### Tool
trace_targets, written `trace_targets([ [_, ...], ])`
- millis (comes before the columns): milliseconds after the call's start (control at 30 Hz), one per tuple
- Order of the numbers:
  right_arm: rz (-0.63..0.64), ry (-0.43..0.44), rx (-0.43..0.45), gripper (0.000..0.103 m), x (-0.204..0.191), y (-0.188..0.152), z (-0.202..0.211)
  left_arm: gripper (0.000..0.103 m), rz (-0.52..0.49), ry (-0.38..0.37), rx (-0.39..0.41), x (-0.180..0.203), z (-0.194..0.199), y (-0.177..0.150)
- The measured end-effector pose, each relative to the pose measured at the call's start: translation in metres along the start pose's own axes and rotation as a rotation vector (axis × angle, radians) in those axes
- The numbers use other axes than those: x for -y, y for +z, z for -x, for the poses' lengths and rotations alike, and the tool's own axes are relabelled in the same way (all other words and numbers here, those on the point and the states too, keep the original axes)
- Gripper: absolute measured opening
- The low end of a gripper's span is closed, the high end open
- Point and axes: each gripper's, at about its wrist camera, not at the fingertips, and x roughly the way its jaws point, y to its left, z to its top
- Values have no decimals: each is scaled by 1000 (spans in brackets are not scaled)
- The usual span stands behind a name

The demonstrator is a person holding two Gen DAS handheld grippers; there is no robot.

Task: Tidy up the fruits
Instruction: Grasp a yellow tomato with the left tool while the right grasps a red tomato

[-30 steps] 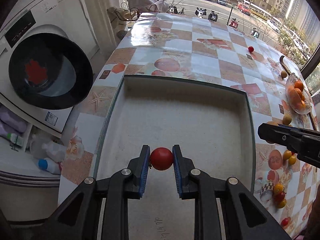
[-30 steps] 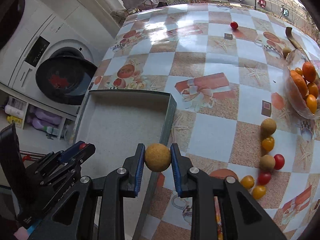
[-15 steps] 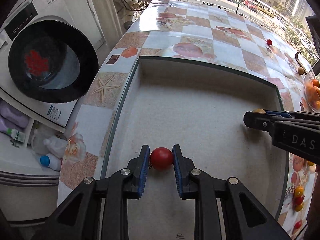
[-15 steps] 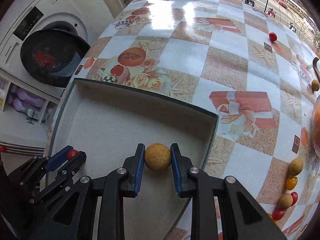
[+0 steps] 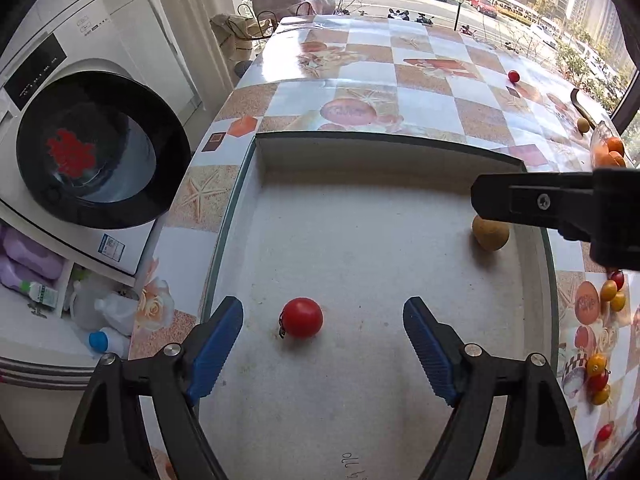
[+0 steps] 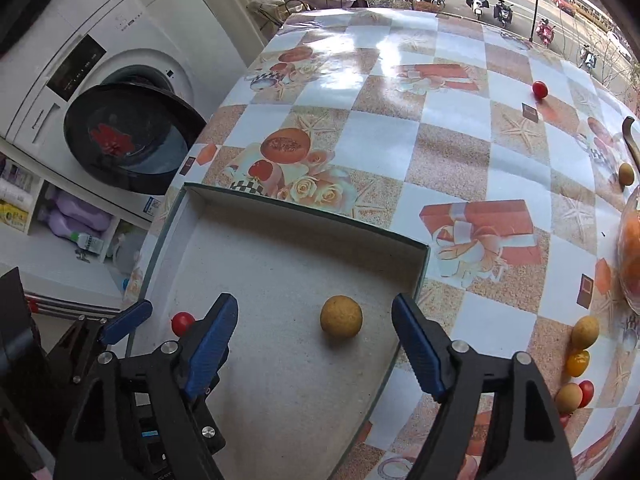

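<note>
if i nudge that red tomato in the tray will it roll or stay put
The red tomato looks round and smooth, so it would likely roll. The tray floor looks flat, but its raised walls should probably stop it. Its thin skin may bruise if squeezed hard.

Right gripper (image 6: 314, 322) spread wide, tan fruit (image 6: 341, 315) between — tray (image 6: 304, 216) floor

Tray (image 5: 536, 280) on table (image 5: 432, 92), near edge. Tomato (image 5: 301, 317) in tray, left; round fruit (image 5: 490, 233) in tray, right, near wall. Loose fruits (image 6: 578, 360) on table right of tray. Washer (image 5: 80, 120) left of table.
</note>
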Motion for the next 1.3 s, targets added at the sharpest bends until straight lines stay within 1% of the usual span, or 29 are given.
trace_targets([
  [133,-61,-3,25,83,17,-9,22,84,-39,-5,-7,16,9,-4],
  [267,-122,-35,41,83,46,-31,44,84,-89,-34,2,40,23,-13],
  [433,-230,-91,16,83,93,-77,66,84,-176,-86,9,80,42,-24],
  [533,-283,-141,0,83,118,-109,80,84,-225,-120,17,104,53,-28],
  [633,-332,-181,-19,83,137,-142,92,84,-274,-149,20,127,60,-32],
  [733,-366,-204,-41,83,149,-170,100,84,-308,-182,3,148,60,-36],
  [867,-355,-219,-57,82,151,-199,106,84,-345,-206,-15,168,57,-38],
  [1033,-320,-221,-80,82,141,-225,106,84,-368,-259,-69,187,44,-42],
  [1167,-287,-212,-102,82,132,-238,100,84,-354,-292,-108,198,31,-43],
  [1300,-261,-214,-104,82,124,-243,93,83,-336,-287,-134,203,20,-42],
])
